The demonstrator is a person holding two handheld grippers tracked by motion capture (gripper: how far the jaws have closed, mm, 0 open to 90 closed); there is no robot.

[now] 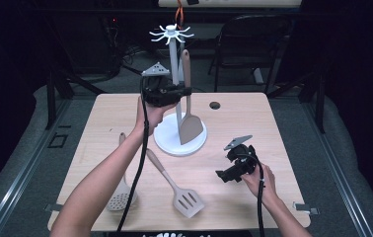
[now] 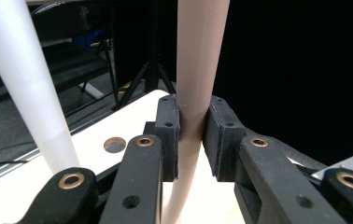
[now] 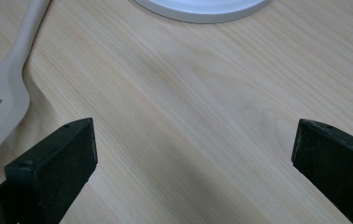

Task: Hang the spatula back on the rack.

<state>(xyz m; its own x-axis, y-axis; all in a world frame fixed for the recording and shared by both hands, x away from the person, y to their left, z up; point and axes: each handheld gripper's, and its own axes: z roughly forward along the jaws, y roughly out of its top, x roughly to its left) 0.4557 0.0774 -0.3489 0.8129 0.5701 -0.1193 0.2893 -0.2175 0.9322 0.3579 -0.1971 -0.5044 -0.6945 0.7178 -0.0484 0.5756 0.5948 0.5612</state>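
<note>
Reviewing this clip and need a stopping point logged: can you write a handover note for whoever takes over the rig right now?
Left gripper: shut on the solid spatula handle, holding it upright beside the rack pole, blade over the white base.
Right gripper: open, nothing between its jaws, above the table.
Slotted spatula and skimmer lie flat near the front edge.
Done: solid spatula lifted.
Left: probably hang it on the hooks, then the other two.

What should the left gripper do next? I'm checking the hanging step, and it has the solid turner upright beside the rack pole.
Probably lift a little more. The left gripper is shut on the solid turner, whose handle top sits well below the hook ring of the rack. Raising it beside the pole would bring the handle end toward a hook. The right gripper rests open.
</note>
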